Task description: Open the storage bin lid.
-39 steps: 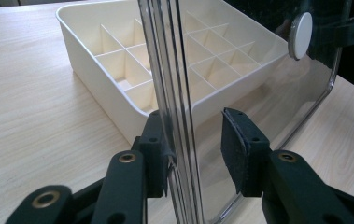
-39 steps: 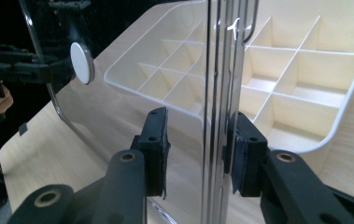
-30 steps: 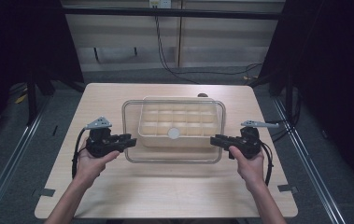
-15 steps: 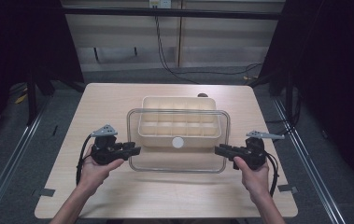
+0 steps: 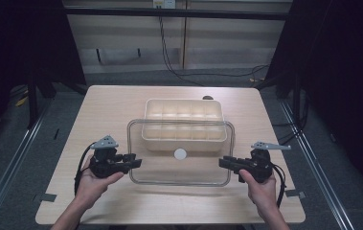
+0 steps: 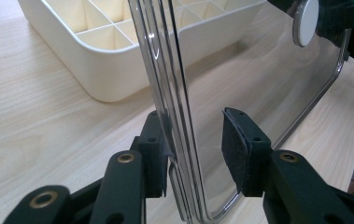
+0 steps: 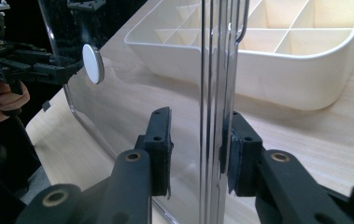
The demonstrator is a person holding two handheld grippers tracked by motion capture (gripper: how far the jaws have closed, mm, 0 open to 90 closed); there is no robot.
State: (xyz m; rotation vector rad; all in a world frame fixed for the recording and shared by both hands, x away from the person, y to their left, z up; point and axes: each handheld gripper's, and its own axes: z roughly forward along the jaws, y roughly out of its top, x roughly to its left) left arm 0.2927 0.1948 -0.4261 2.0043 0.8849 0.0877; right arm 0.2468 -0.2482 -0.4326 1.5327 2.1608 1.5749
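Two hand-held grippers are flanking a clear plastic lid (image 5: 179,152) over a wooden table (image 5: 107,105), the left gripper (image 5: 133,162) and right gripper (image 5: 224,163) each sitting with jaws parted around an opposite short edge, one pad touching, not clamped. Behind, a cream compartment tray (image 5: 185,125) is resting on the table, partly under the lid's far edge
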